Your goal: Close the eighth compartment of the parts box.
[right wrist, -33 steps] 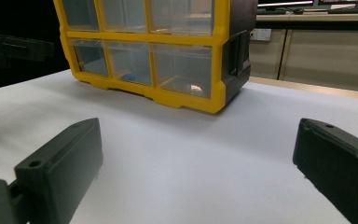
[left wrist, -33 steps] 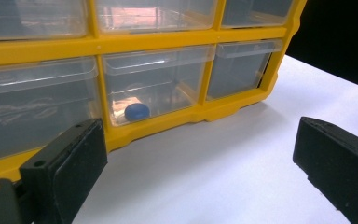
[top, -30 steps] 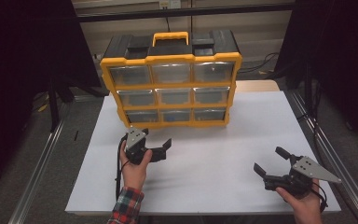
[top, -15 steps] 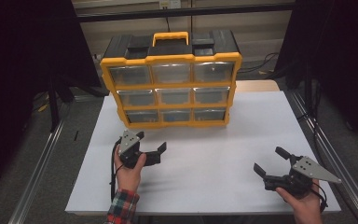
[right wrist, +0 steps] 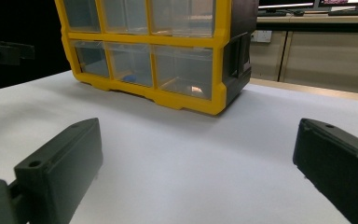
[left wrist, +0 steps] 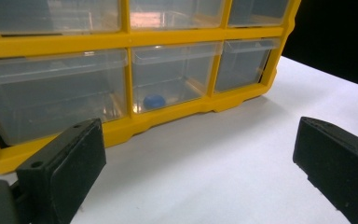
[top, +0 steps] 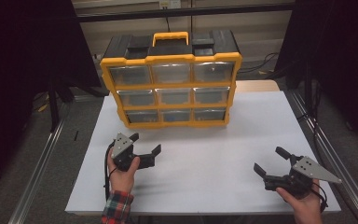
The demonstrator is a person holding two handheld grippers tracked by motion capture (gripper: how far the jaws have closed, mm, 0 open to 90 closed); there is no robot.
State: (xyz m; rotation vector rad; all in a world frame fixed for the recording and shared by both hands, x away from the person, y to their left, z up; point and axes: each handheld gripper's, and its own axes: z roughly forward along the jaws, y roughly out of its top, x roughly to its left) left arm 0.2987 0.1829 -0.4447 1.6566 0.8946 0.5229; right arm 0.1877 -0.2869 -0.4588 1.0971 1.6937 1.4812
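- Your left gripper (top: 144,150) sits with its jaws spread wide and empty, just short of the drawer cabinet (top: 171,84), which stands at twelve o'clock on the white table (top: 214,154). Its camera looks straight at the bottom row.
- Your right gripper (top: 274,165) is also spread wide and holding nothing, well apart from the cabinet at about four o'clock on the table.
- The bottom middle drawer (left wrist: 172,77) holds a small blue object (left wrist: 154,101) — probably the thing you are after. Go in off-centre and you are likely to catch the yellow divider instead of the drawer lip.
- The drawer fronts are clear, slick plastic with shallow lips. A light or tilted pinch could slip off, and the jaw may snap against the frame.
- The cabinet stands upright with nothing bracing it that I can see. A hard one-handed pull could drag it toward six o'clock or tip it — consider steadying it with the right gripper at its three o'clock side.
- Pull too far and the drawer may come free, so the blue object rolls off across the table.
- Watch the left gripper's cable (top: 108,163) beneath your wrist; it may snag as you reach.
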